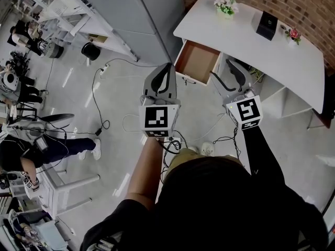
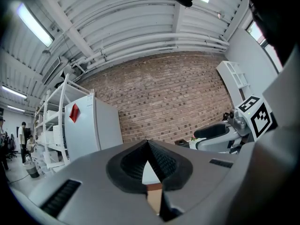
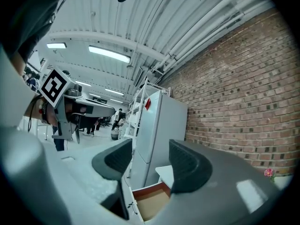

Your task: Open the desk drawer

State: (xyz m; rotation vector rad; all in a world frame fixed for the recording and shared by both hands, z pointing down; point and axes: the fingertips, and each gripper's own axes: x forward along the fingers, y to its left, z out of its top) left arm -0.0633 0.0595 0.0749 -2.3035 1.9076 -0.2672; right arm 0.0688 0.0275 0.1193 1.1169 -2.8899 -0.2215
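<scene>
A white desk (image 1: 272, 54) stands against the brick wall at the upper right. Its drawer (image 1: 198, 61) at the left end is pulled out and shows a bare brown inside. My left gripper (image 1: 166, 69) hovers level just short of the drawer's front, its jaws shut with nothing held. In the left gripper view the fingertips (image 2: 148, 143) meet, with the drawer (image 2: 153, 198) behind them. My right gripper (image 1: 226, 71) floats to the drawer's right, apart from it, and is open. The right gripper (image 3: 150, 165) frames the open drawer (image 3: 150, 201) with nothing between its pads.
On the desk are a flower pot (image 1: 225, 6), a black box (image 1: 266, 25) and a small red flower (image 1: 294, 35). A tall grey cabinet (image 1: 136, 14) stands left of the desk. Cables (image 1: 99, 103) trail over the floor. People (image 1: 31, 140) and shelving fill the far left.
</scene>
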